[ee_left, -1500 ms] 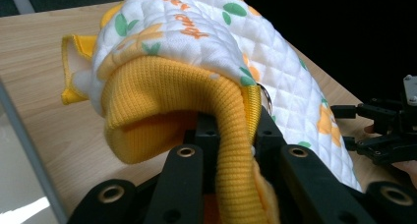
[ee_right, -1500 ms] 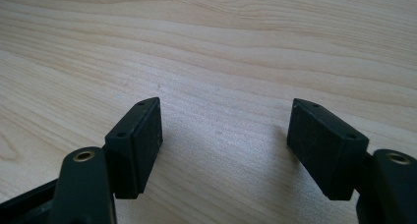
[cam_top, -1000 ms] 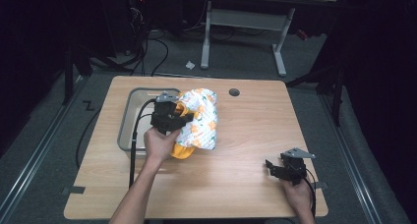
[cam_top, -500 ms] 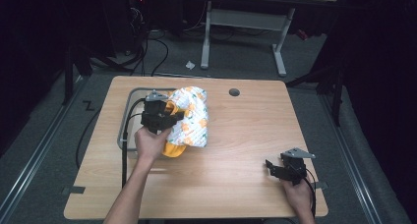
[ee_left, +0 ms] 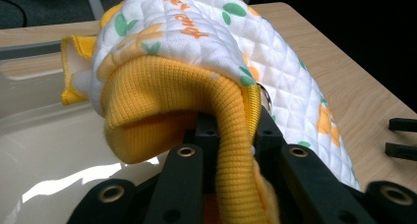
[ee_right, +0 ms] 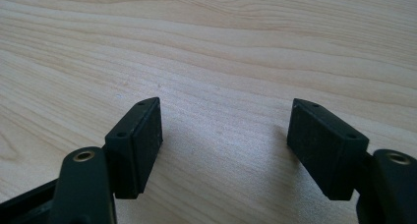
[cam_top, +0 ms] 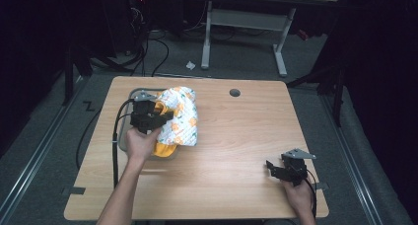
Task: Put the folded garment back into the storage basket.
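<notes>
The left gripper [cam_top: 150, 117] has carried the quilted garment [cam_top: 180, 117] toward the worktop's left edge over the last second, and now it hangs over the grey tray [cam_top: 129, 97] near the far-left corner. The fingers are clenched on the yellow ribbed cuff [ee_left: 231, 135], with the white, orange-flowered fabric draped over and beyond them. That looks like a drop into the tray coming up, with the tray's pale inside [ee_left: 59, 145] waiting right below. The right gripper [cam_top: 291, 169] rests near the front-right corner, well apart, fingers [ee_right: 137, 145] released and spread over bare wood. The wooden worktop [cam_top: 236, 136] is otherwise uncluttered; around it lie grey floor, loose cables and another desk's legs in a dark room.
</notes>
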